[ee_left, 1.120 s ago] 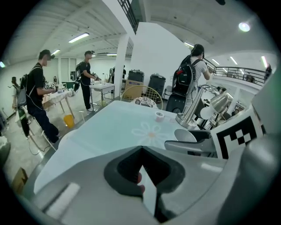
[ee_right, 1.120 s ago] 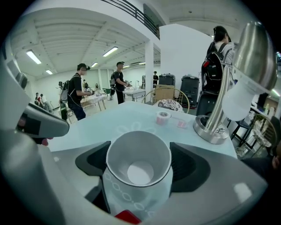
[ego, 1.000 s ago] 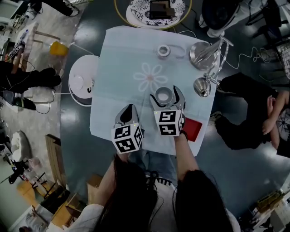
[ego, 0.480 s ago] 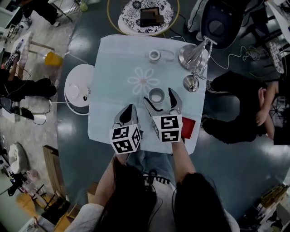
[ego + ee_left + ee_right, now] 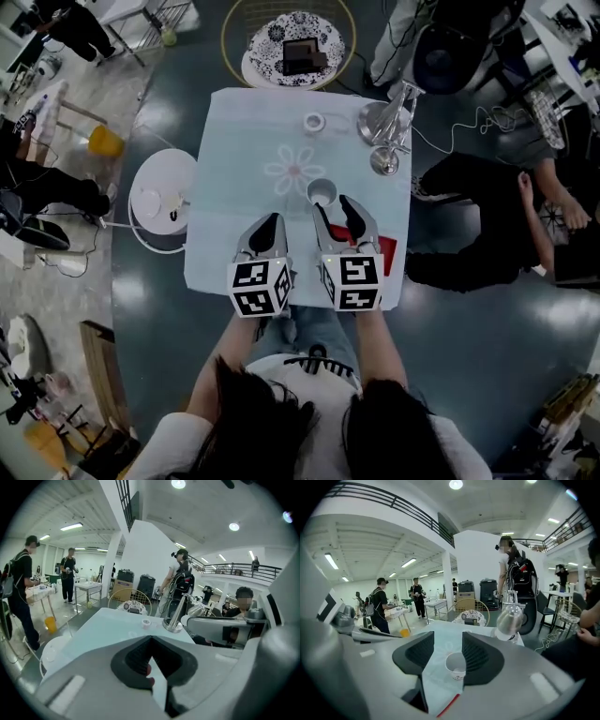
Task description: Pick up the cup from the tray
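Jaws of the right gripper (image 5: 335, 211) have just been closing but stand apart, empty. The cup (image 5: 322, 192) sits on the worktop (image 5: 244, 141) just ahead, one edge hidden behind a pad in the right gripper view. Left gripper (image 5: 268, 223): jaws together.

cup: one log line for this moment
cup: on table, untouched | right gripper: jaws just closing, empty, cup beyond tips | left gripper: shut

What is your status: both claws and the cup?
Left claw shut, empty. Right claw open, just closed partway, nothing gripped. Cup upright on table before it, untouched.
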The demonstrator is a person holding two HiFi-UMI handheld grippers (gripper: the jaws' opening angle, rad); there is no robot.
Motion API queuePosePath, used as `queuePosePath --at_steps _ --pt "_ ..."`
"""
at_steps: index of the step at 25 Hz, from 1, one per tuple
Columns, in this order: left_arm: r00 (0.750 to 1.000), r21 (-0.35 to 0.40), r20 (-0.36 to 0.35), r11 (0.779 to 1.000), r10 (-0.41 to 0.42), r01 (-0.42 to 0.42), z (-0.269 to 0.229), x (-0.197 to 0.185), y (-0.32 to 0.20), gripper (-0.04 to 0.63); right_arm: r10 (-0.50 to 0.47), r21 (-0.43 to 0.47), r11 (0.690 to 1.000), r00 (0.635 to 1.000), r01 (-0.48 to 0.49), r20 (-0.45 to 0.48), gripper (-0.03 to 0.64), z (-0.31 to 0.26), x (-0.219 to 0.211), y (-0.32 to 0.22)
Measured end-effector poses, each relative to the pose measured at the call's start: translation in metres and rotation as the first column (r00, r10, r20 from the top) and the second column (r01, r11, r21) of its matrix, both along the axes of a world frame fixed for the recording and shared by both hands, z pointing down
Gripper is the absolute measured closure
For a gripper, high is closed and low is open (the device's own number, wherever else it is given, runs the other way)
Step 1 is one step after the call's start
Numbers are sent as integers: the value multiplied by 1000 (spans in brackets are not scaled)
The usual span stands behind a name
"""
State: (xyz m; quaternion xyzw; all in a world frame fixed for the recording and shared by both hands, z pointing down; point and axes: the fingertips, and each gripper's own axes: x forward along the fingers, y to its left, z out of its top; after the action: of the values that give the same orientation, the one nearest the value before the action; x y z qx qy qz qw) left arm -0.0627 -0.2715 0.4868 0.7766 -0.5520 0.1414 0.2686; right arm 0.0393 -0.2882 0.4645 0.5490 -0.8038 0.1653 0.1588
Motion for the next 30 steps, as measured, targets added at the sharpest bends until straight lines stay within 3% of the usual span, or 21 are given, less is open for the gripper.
queuePosePath --at_steps 4,7,20,30 --pt "999 53 -17 997 50 -49 -20 2 14 595 35 36 999 999 -35 1 469 -20 -6 21" --pt "996 98 -37 992 86 -82 -38 4 25 595 66 58 996 998 -65 -17 592 -33 -10 40" --pt "966 235 -37 942 257 -241 -91 10 86 595 177 124 974 980 -188 96 594 -77 -27 116" --pt "952 268 -22 920 304 -288 -82 16 127 595 215 150 963 974 -224 71 594 -67 -27 151"
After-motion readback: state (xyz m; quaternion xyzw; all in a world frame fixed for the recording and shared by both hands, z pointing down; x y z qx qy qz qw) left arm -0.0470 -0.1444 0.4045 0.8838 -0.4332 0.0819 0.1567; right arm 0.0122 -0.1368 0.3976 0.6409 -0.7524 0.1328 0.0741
